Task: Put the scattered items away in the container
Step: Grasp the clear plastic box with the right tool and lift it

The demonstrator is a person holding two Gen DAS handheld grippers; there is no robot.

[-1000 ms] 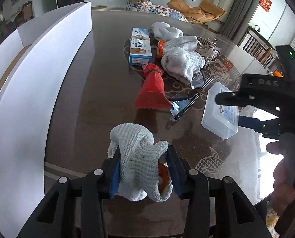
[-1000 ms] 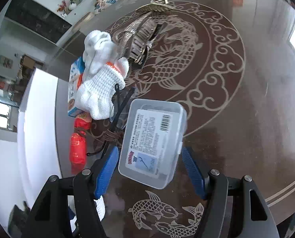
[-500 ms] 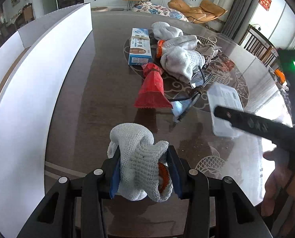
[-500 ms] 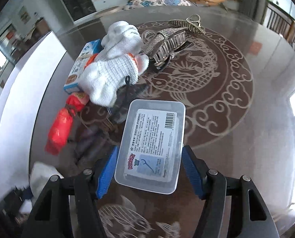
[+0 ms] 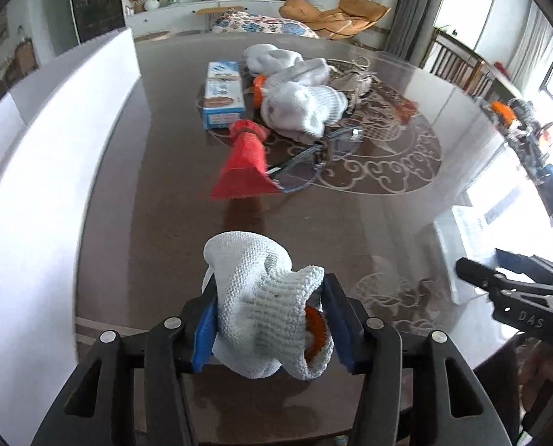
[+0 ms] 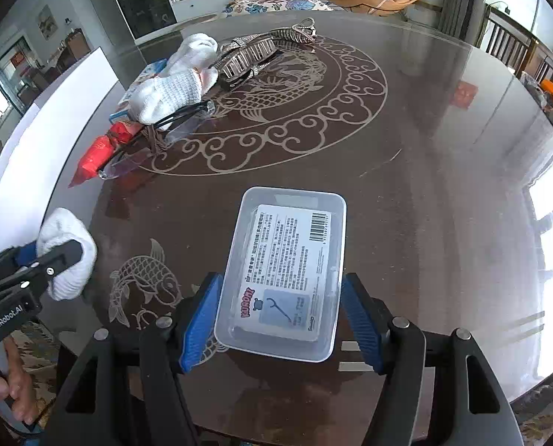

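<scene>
A white knit glove [image 5: 254,286] with an orange cuff hangs between the blue pads of my left gripper [image 5: 270,323]. The jaws are opening, and the pads still touch the glove on both sides. My right gripper [image 6: 280,319] is shut on a clear plastic box [image 6: 287,260] with a printed label, held just over the dark table [image 6: 425,148]. Along the left side stands the tall white container wall [image 5: 34,186]. In the right wrist view the glove [image 6: 68,256] shows at far left, in the left gripper.
Farther back on the table lie a red packet [image 5: 244,167], glasses [image 5: 313,152], a blue-and-white carton [image 5: 222,93], a heap of white gloves [image 5: 298,104] and metal hair clips [image 6: 246,55]. A hand [image 6: 12,390] grips the left tool.
The right gripper has carried the clear box from the table's middle towards the near right edge, rolling as it went. The left jaws have widened a little around the glove.
</scene>
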